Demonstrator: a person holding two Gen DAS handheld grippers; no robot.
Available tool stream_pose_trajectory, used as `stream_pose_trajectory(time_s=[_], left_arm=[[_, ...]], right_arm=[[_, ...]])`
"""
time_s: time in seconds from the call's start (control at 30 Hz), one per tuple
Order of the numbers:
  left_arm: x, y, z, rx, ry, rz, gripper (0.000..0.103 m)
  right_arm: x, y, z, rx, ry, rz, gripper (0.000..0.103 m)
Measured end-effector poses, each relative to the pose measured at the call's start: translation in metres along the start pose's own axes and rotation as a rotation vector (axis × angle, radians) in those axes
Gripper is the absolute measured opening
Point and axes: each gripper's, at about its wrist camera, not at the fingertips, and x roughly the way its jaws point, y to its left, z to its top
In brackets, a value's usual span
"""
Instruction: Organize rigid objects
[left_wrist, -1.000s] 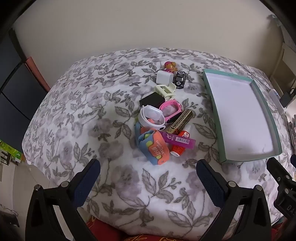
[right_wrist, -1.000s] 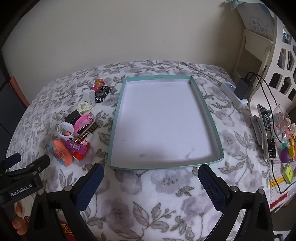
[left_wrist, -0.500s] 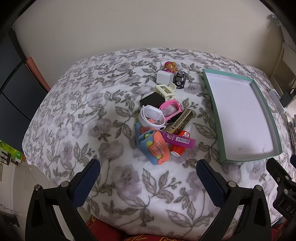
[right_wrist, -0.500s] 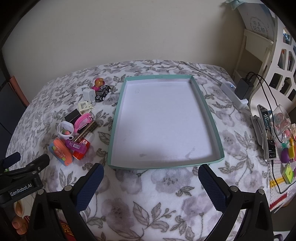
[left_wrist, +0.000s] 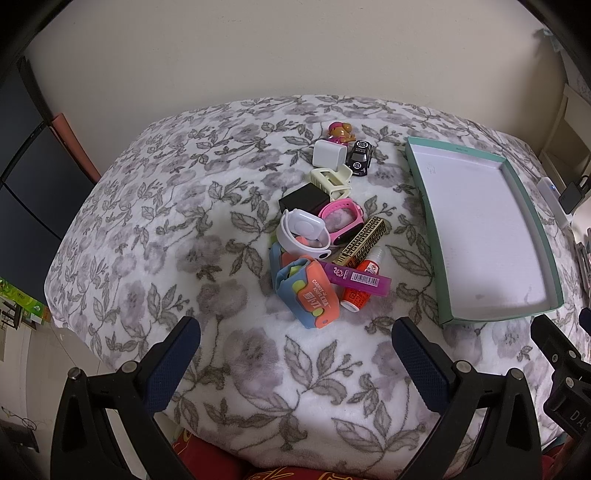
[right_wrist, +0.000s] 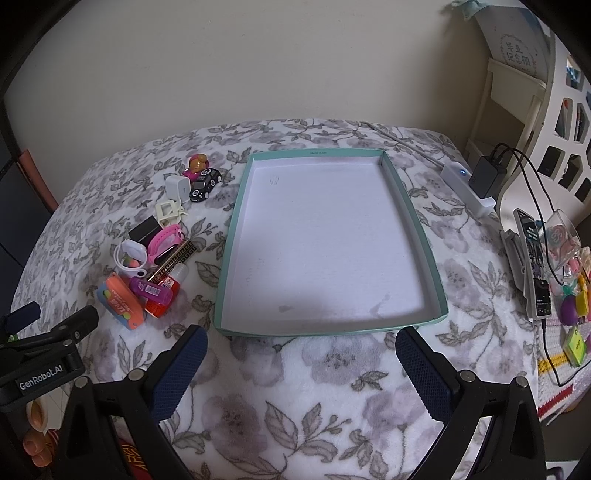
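Left gripper (left_wrist: 295, 354) jaws spread wide, empty, textured blue pads (left_wrist: 173, 363) above fluffy floral blanket (left_wrist: 147, 229). Right gripper (right_wrist: 299, 365) likewise agape. Plastic clutter pile (left_wrist: 321, 236) ahead; shallow rectangular teal tray (right_wrist: 424, 240) beside it, bare.

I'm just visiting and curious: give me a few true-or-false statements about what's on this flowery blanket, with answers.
1. The tray holds nothing. True.
2. The toy car sits in the tray. False: it is on the blanket beside the white charger.
3. The left gripper is open. True.
4. The right gripper grips the red bottle. False: it is open and holds nothing; the bottle lies in the pile.
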Motion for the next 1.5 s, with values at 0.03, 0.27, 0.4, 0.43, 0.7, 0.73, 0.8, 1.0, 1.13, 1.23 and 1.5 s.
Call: stream_pose_trajectory(time_s=[0.03, 0.27, 0.4, 0.43, 0.7, 0.73, 0.8, 1.0, 1.13, 1.23, 1.5], left_arm=[[0.0001, -0.0001, 0.0000, 0.000, 0.000, 0.000, 0.103], [0.0001, -0.0002, 0.0000, 0.000, 0.000, 0.000, 0.103], [0.0002, 0.0003, -0.0001, 0.000, 0.000, 0.001, 0.103], [0.0003, 0.0003, -0.0002, -0.001, 0.000, 0.001, 0.103], [0.0003, 0.0007, -0.0006, -0.001, 0.002, 0.000, 0.103], [0.0010, 0.0014, -0.0010, -0.002, 0.004, -0.001, 0.103], [0.0012, 0.0023, -0.0013, -0.003, 0.006, -0.002, 0.103], [0.0013, 0.0028, -0.0015, -0.002, 0.008, -0.002, 0.103], [0.0013, 0.0017, -0.0011, -0.001, 0.008, -0.002, 0.103], [0.0017, 0.0007, -0.0007, 0.003, 0.011, -0.003, 0.103], [0.0041, -0.0007, 0.0042, 0.013, 0.025, -0.010, 0.103]], right_arm=[[0.0000, 0.0001, 0.0000, 0.000, 0.000, 0.000, 0.103], [0.0001, 0.0001, 0.0000, -0.001, 0.000, 0.000, 0.103], [0.0000, 0.0003, 0.0000, -0.001, 0.000, 0.000, 0.103], [0.0001, 0.0002, 0.0000, -0.001, 0.000, -0.001, 0.103], [0.0005, -0.0001, -0.0001, 0.000, 0.001, -0.001, 0.103], [0.0005, -0.0001, -0.0001, 0.000, 0.001, -0.001, 0.103], [0.0006, -0.0003, -0.0001, -0.001, 0.001, -0.001, 0.103], [0.0007, -0.0003, -0.0001, 0.000, 0.001, -0.002, 0.103], [0.0002, 0.0003, 0.0005, 0.001, 0.002, -0.002, 0.103], [-0.0012, 0.0019, 0.0018, 0.003, 0.002, 0.001, 0.103], [0.0006, -0.0032, 0.0020, 0.027, 0.011, 0.006, 0.103]])
